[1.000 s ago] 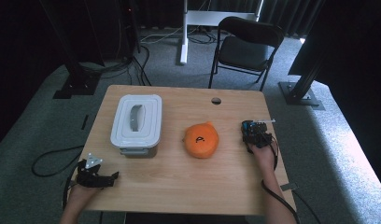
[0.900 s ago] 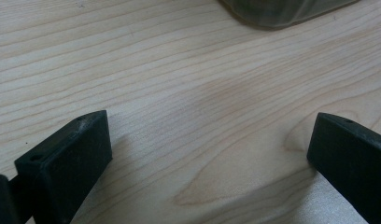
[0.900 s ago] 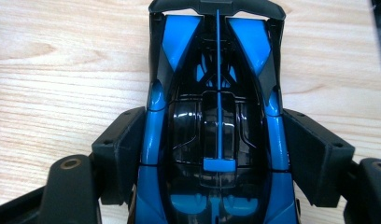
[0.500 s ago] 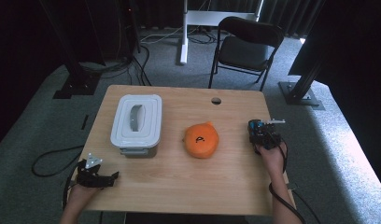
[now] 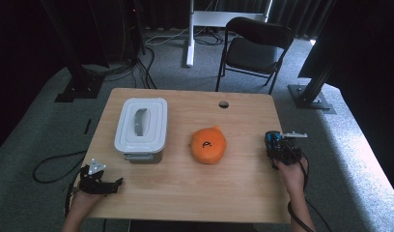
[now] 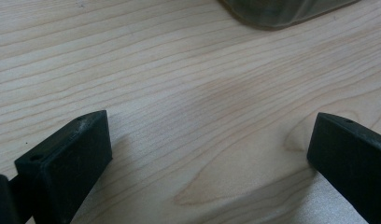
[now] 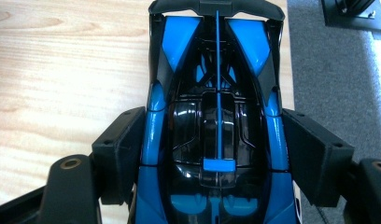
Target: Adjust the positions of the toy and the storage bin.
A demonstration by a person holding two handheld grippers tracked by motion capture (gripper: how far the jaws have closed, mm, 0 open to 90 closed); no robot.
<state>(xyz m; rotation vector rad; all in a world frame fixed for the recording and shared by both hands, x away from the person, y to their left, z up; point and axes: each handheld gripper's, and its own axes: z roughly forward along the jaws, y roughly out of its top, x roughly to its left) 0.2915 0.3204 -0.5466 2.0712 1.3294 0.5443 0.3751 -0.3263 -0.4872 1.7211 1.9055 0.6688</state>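
Toy car (image 7: 216, 116) | glossy blue-and-black body | pinched by right hand-held gripper (image 7: 216, 154) | left hand-held gripper (image 6: 207, 158) spread

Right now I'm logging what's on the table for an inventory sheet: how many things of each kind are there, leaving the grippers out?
Lidded white storage container: 1
Orange round soft toy: 1
Blue and black toy car, clamped in the right gripper: 1
Total: 3

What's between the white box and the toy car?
The orange plush sits between the white box and the toy car, with bare table on both sides of it, per the high view.
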